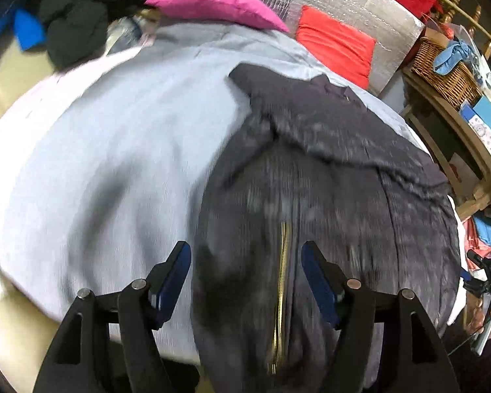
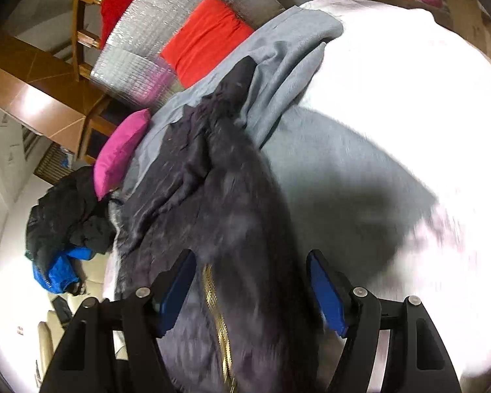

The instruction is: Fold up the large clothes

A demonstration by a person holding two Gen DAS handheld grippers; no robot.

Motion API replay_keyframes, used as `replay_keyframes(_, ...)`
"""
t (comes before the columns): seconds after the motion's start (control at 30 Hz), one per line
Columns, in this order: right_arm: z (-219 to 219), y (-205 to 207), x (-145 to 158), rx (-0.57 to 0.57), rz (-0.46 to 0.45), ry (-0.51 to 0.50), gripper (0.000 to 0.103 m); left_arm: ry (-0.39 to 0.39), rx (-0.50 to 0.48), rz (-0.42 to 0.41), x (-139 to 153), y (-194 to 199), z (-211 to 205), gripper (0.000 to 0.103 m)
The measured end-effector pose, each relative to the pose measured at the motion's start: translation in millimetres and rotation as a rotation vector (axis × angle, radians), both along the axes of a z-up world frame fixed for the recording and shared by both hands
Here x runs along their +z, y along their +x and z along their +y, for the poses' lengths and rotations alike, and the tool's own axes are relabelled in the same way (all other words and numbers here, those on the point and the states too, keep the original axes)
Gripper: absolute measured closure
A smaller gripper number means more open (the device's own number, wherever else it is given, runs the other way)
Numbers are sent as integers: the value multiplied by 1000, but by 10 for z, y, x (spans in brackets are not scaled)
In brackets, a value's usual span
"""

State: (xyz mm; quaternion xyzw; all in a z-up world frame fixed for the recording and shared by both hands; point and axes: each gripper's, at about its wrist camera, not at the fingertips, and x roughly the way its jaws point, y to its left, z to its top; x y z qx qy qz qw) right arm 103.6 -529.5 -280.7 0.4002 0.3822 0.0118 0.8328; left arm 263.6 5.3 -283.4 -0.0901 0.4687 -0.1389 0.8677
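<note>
We look down both pairs of tongs at a dark quilted jacket (image 1: 327, 177) lying on a pale grey sheet (image 1: 114, 163) spread over the bed, its gold zip (image 1: 283, 281) running up the middle and one end of the garment reaching toward the pink pillow (image 1: 212, 0) and the red pillow (image 1: 337, 42) at the head. The left gripper (image 1: 245, 281) hangs over the near end of the jacket with its jaws standing apart and nothing clamped between the blue pads (image 1: 173, 275); the right gripper (image 2: 252, 291) does the same, jaws apart astride the zip in its own view, empty. Both frames are smeared with motion, so we cannot tell how near the pads are to the cloth. We judge the step in hand to be taking a fresh hold for the next fold. To do it well, we would bring each gripper down to a corner of the near edge rather than onto the zip line, pinch all the layers of the padded fabric and none of the sheet beneath, and set the two holds level with each other and well apart so the edge lifts straight. A heap of dark and blue clothing (image 2: 62, 229) waits off the bed's side, well clear.
</note>
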Motion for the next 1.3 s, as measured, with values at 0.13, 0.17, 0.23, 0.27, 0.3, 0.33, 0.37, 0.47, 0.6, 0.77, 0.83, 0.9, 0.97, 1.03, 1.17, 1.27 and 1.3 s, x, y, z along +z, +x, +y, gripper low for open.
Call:
replay_keyframes(0.13,175,-315,-1,1,7,0,29,-46,20,59,-168,-344,99,28)
replay_keyframes(0.17,232,-383,2,-2,16,-16,29,-59,28,91,-238,-416,120,28)
replay_keyframes(0.23,339,-515,-19,9,36,-12,29,-75,51,152,-357,-518,139,28)
replay_keyframes(0.27,386,-574,-33,15,47,-8,29,-90,52,181,-413,-578,133,28)
replay_keyframes(0.3,450,-631,-52,21,61,-20,29,-97,47,204,-458,-611,117,27)
replay_keyframes(0.33,494,-673,-74,25,82,-41,29,-93,46,232,-520,-633,99,27)
replay_keyframes(0.37,536,-704,-111,29,110,-66,29,-85,55,257,-578,-639,88,27)
replay_keyframes(0.47,619,-700,-268,33,207,-106,29,-101,45,322,-712,-639,43,27)
replay_keyframes(0.6,773,-670,-470,103,292,-105,29,-111,4,341,-786,-739,-43,27)
replay_keyframes(0.77,938,-710,-749,190,398,-76,29,-90,-7,419,-976,-876,-121,27)
replay_keyframes(0.83,998,-675,-852,213,442,-126,29,-74,-13,442,-1038,-881,-158,27)
replay_keyframes(0.9,1089,-608,-952,242,460,-188,29,-39,-23,464,-1115,-865,-217,28)
replay_keyframes(0.97,1129,-563,-1019,252,459,-190,29,-31,-24,469,-1174,-860,-240,35)
replay_keyframes(1.03,1180,-552,-1027,269,438,-203,35,-56,-35,453,-1161,-874,-275,66)
replay_keyframes(1.17,1273,-634,-794,280,344,-234,74,-92,-46,415,-1057,-857,-259,91)
replay_keyframes(1.27,1414,-751,-593,306,287,-227,77,-98,-79,368,-886,-904,-295,92)
replay_keyframes(1.3,1470,-803,-526,334,261,-211,77,-87,-91,353,-838,-930,-327,92)
